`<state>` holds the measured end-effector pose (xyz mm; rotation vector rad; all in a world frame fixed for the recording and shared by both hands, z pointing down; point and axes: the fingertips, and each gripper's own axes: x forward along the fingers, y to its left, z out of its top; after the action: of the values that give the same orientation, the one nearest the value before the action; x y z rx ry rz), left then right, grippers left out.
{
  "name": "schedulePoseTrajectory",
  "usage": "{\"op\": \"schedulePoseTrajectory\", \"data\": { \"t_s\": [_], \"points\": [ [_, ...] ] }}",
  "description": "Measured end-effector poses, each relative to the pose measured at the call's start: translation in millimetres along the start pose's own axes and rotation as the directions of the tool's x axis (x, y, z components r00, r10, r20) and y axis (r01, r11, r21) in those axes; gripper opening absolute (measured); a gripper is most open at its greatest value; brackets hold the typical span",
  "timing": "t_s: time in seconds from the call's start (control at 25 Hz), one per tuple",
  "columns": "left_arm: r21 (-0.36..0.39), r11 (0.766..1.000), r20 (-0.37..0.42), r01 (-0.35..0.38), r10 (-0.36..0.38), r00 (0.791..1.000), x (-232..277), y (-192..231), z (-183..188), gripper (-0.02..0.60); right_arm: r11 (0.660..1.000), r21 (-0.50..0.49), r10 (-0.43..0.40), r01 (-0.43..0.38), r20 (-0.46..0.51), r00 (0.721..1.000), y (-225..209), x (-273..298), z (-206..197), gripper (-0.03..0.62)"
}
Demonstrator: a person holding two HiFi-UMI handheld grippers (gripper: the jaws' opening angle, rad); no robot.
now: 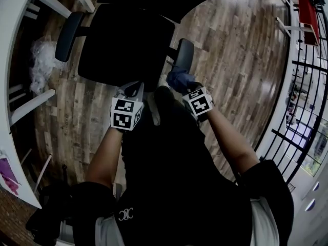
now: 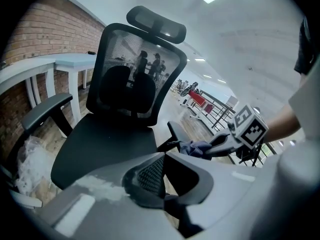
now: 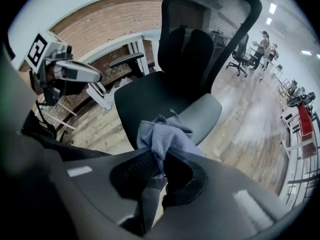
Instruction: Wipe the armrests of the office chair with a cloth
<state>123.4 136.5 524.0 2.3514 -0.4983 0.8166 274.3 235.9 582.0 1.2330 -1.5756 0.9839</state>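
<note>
Both jaws of the right gripper (image 3: 160,159) are pinching the cloth (image 3: 165,136) at the near end of one armrest (image 3: 202,116) of the chair (image 3: 155,96); whether they are touching, I cannot tell. The left gripper (image 2: 162,159) is hovering just before the chair, with its jaws lying together and empty.

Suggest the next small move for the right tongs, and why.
Probably ease the right tongs forward and down so the crumpled blue-grey cloth presses on the grey padded armrest. The cloth is clamped and sits at the pad's near end, but firm contact isn't clear, and most of the pad lies ahead.
</note>
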Motion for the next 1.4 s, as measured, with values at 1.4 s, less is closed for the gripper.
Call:
{"op": "schedulePoseTrajectory", "data": {
  "t_s": [1.4],
  "points": [
    [-0.206,0.964,0.106,-0.166,0.191,0.976,23.8,26.7,1.9,0.006,0.814,-0.529,0.126,-0.238,-0.239,0.963,-83.8,69.2,152.2,0.049]
  ]
}}
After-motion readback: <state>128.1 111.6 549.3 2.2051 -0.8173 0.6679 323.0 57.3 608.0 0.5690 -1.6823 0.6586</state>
